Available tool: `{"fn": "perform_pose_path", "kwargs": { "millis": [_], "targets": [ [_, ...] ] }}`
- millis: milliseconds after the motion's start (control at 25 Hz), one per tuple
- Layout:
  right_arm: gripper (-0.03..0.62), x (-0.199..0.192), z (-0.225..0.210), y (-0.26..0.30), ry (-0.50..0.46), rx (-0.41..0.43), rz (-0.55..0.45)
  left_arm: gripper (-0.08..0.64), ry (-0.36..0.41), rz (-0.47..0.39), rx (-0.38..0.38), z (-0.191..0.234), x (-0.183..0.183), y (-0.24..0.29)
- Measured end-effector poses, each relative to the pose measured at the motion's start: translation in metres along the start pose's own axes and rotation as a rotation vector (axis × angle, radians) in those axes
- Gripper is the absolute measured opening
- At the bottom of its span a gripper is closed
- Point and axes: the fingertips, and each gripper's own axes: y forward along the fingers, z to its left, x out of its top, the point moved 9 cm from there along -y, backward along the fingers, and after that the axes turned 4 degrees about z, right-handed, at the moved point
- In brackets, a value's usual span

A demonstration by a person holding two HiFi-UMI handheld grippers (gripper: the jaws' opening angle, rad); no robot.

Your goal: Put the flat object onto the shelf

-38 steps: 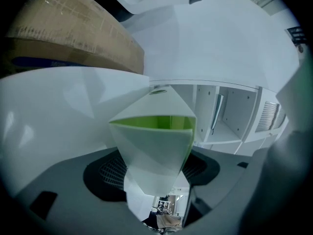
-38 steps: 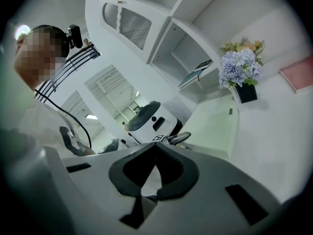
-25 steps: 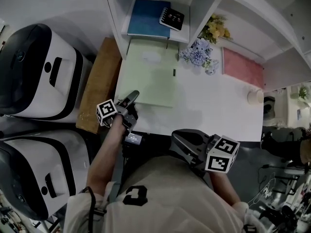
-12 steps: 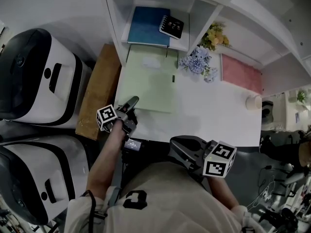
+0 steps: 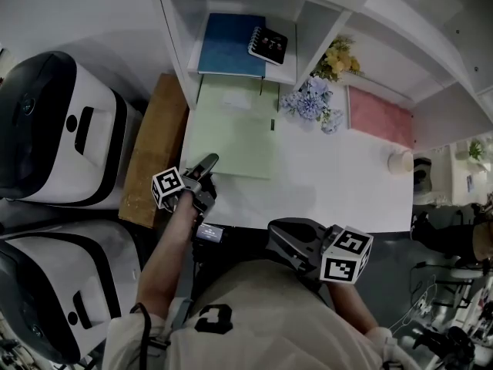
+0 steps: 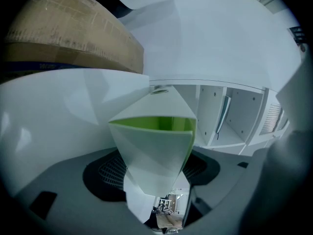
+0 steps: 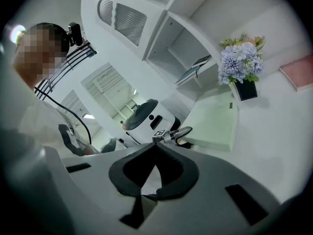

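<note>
Found the pale green folder [image 5: 235,129] lying flat on the white desk [image 5: 339,176], with its far edge just in front of the shelf [image 5: 302,29] and not yet on it. Had the left gripper [image 5: 206,163] clamped on the folder's near left corner. Saw that corner in the left gripper view as a wedge filling the gap between the two dark pads of the left gripper [image 6: 154,180], with a bright green strip of the folder [image 6: 151,151] along its open edge.

Kept the right gripper [image 5: 275,231] low at the near edge of the desk, well apart from the folder. Read its jaws in the right gripper view as pinched together on nothing [image 7: 156,143], with the folder [image 7: 215,124] beyond them.

Noted a blue book [image 5: 231,45] and a black spiral notebook [image 5: 268,45] already in the shelf compartment behind the folder. Noted pale blue flowers [image 5: 308,102] just right of the folder, a pink pad [image 5: 381,114] farther right, and a cardboard box [image 5: 150,160] left of the desk.
</note>
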Motion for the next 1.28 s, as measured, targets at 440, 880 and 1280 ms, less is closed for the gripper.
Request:
{"fn": "perform_pose_path", "kwargs": {
  "millis": [440, 880, 1280],
  "targets": [
    [0.021, 0.000, 0.000, 0.001, 0.003, -0.016, -0.004, 0.324, 0.004, 0.013, 0.001, 0.001, 0.007, 0.006],
    [0.021, -0.004, 0.005, -0.002, 0.001, -0.039, -0.006, 0.325, 0.000, 0.019, 0.000, 0.001, 0.009, 0.010],
    [0.021, -0.008, 0.006, -0.005, 0.003, -0.051, -0.014, 0.325, 0.008, 0.016, 0.002, 0.000, 0.013, 0.013]
  ]
}}
